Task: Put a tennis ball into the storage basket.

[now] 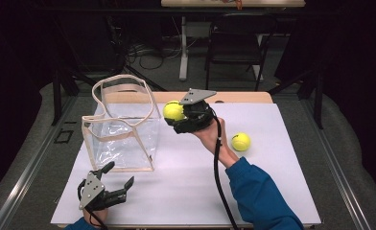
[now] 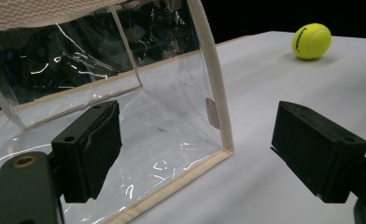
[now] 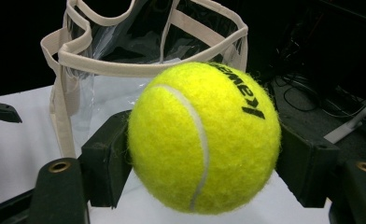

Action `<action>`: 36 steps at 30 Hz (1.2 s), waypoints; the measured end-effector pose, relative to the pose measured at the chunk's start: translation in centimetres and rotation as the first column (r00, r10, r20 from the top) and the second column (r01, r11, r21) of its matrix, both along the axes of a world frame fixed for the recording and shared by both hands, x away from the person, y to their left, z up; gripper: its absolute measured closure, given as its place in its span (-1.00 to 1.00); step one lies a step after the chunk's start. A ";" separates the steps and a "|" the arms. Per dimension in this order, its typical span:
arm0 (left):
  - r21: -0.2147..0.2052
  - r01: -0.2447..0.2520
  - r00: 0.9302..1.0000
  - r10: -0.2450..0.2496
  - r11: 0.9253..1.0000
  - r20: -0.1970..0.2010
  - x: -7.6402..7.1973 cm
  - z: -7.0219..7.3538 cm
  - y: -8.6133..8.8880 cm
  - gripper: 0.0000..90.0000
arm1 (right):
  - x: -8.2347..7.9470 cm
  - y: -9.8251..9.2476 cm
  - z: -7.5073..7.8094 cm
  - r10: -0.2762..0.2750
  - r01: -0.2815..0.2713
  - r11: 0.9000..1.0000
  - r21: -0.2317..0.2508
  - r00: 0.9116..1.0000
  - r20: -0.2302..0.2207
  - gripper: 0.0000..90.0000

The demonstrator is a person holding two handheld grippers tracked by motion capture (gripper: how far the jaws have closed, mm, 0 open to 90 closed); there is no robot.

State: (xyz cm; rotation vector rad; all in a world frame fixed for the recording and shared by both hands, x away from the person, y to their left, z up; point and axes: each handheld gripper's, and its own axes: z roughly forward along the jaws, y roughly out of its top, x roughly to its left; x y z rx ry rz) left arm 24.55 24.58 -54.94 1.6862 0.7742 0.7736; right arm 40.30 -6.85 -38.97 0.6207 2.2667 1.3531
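A yellow tennis ball is held above the table, just right of the clear tote bag and near its rim. My right gripper is shut on that ball, its pads pressing both sides. The bag stands upright with beige trim and an open top. A second tennis ball lies on the white table cover to the right. My left gripper rests low near the front edge, open, its jaws wide apart before the bag's near corner.
The white cover spans the table, with a wooden edge at the back. A dark chair and cables lie on the floor behind. The right gripper's cable trails along the blue sleeve.
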 end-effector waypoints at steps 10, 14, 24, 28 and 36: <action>0.002 0.004 1.000 -0.004 1.000 -0.002 0.0 0.0 0.0 -0.65 | 0.2 0.4 0.6 0.002 -0.002 1.000 0.000 1.000 0.016 -0.41; 0.002 0.004 1.000 -0.004 1.000 -0.002 0.0 0.0 0.0 -0.65 | 0.2 0.4 0.7 0.001 -0.001 1.000 -0.002 1.000 0.019 -0.41; 0.000 0.007 1.000 -0.007 1.000 -0.002 0.0 0.0 0.0 -0.65 | 0.5 0.8 1.2 0.003 -0.004 1.000 0.005 1.000 0.031 -0.41; 0.000 0.009 1.000 -0.009 1.000 -0.001 0.0 0.0 0.0 -0.65 | 0.4 1.0 1.5 0.004 -0.005 1.000 0.008 0.999 0.045 -0.41; -0.003 0.010 1.000 -0.010 1.000 -0.002 0.0 0.0 0.0 -0.65 | 0.3 1.5 2.0 0.013 -0.013 1.000 0.012 0.998 0.057 -0.41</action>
